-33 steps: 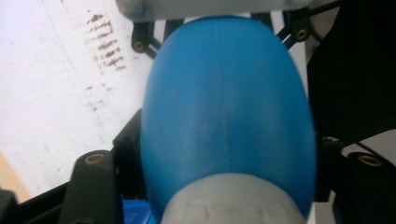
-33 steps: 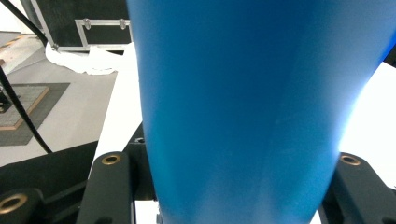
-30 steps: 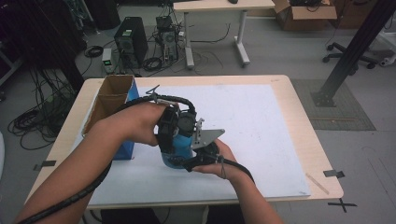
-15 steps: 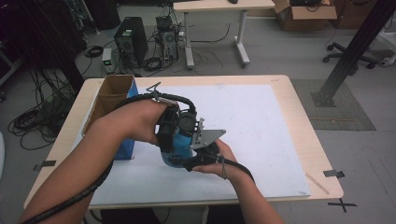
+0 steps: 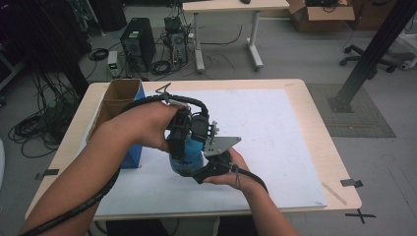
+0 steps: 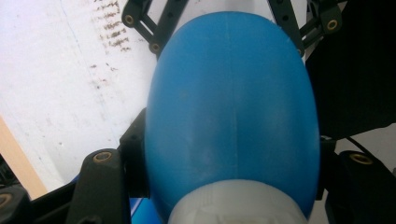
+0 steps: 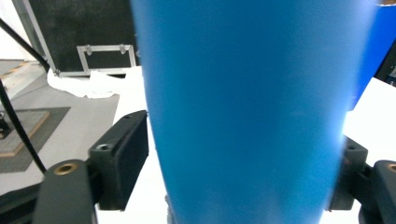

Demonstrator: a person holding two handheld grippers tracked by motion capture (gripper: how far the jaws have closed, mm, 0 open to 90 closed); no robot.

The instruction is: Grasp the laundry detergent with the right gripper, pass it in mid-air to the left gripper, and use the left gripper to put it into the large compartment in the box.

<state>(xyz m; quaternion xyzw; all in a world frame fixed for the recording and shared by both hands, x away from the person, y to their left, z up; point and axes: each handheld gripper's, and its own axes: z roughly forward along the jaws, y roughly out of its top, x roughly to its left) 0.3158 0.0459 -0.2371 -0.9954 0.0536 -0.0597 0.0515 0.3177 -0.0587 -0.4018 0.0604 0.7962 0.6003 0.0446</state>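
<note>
A blue bottle (image 5: 189,153) with a white cap (image 6: 238,205) is held over the middle of the table, between both hands. My left gripper (image 5: 184,129) comes down on it from above and is shut on the blue bottle (image 6: 233,116) near the cap end, with a pad pressed on each side. From the person's side, my right gripper (image 5: 212,160) is shut on the bottle's blue body (image 7: 247,102); its left pad (image 7: 125,154) lies flat against the side. The right gripper's black linkage (image 6: 156,28) shows beyond the bottle in the left gripper view.
A white sheet (image 5: 280,123) covers most of the wooden table (image 5: 319,118). An open cardboard box with a blue side (image 5: 118,101) stands at the table's left edge, close to the left forearm. Computers and cables (image 5: 147,49) lie on the floor behind.
</note>
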